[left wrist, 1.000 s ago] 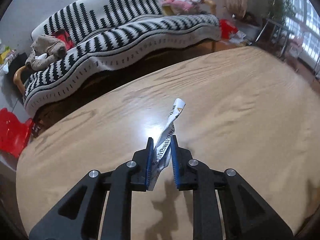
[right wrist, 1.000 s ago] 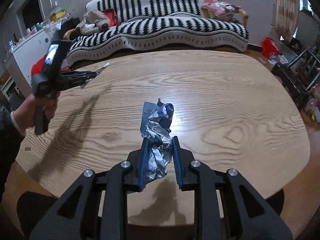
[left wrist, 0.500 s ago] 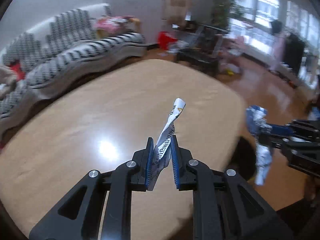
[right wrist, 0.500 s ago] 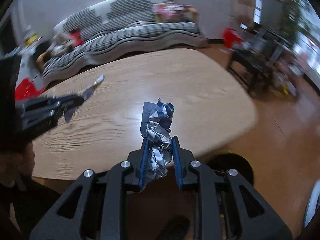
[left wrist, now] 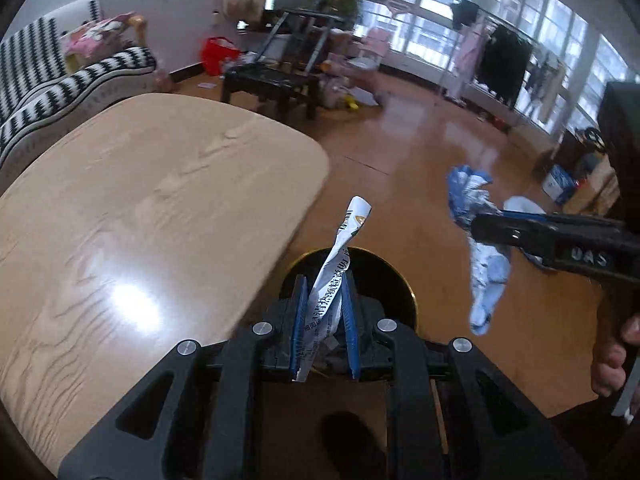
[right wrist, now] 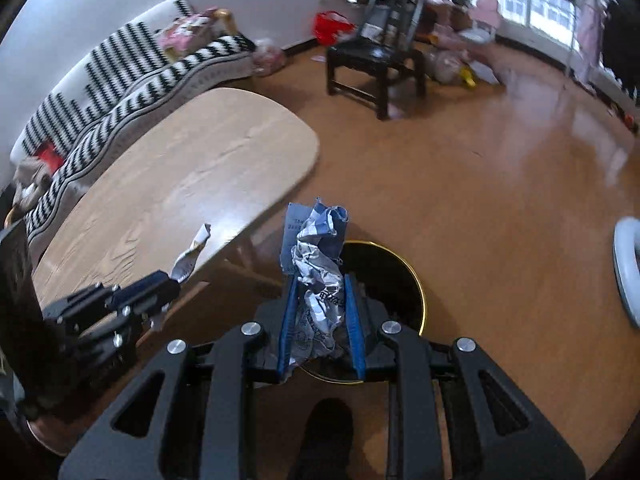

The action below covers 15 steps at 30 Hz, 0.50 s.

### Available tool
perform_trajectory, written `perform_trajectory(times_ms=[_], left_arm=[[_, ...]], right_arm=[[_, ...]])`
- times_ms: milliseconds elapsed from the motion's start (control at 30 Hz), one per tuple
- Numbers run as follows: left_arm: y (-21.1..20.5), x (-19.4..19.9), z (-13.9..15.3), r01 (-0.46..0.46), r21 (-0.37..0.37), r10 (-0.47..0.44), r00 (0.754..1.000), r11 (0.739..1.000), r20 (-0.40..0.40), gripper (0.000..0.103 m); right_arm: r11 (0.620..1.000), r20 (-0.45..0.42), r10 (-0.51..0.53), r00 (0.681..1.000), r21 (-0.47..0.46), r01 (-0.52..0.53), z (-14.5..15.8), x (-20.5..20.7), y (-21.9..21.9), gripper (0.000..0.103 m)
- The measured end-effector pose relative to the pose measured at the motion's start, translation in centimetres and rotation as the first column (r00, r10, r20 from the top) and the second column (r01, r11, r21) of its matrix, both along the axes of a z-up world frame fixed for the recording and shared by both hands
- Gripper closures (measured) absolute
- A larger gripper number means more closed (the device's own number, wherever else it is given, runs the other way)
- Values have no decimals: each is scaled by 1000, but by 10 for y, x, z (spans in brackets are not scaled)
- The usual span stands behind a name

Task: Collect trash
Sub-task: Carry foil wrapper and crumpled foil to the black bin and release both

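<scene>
Over bin on floor beside table: L gripper clamped on twisted wrapper, R gripper clamped on crumpled wrapper. Centre both above bin mouth w/ tips low, then release so neither flutters past rim.

Wooden floor, striped sofa, black chair, bright windows

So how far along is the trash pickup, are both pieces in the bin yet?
Not yet. Done: the wooden table shows no trash in either view. In hand: the left gripper is shut on a twisted white wrapper, the right gripper on a crumpled blue-and-white wrapper, both seen over the black gold-rimmed bin on the floor. Left: opening both jaws to drop them in.
</scene>
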<state>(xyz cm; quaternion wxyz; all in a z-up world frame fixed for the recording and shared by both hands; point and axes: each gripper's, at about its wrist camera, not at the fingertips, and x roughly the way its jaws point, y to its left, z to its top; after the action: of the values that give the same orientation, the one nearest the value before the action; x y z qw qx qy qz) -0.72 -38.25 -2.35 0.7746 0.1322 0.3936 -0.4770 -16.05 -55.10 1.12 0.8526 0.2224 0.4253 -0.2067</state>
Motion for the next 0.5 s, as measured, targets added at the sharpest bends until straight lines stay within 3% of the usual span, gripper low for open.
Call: perform_trajectory(times_ms=[300, 500], left_arm=[[-24, -7, -13, 33, 7, -33, 999, 999, -16, 86], [-28, -4, -15, 17, 5, -17, 1000, 1000, -20, 86]], right_arm=[[997, -1, -55, 999, 47, 55, -7, 3, -15, 79], [998, -14, -54, 998, 27, 54, -6, 8, -10, 79]])
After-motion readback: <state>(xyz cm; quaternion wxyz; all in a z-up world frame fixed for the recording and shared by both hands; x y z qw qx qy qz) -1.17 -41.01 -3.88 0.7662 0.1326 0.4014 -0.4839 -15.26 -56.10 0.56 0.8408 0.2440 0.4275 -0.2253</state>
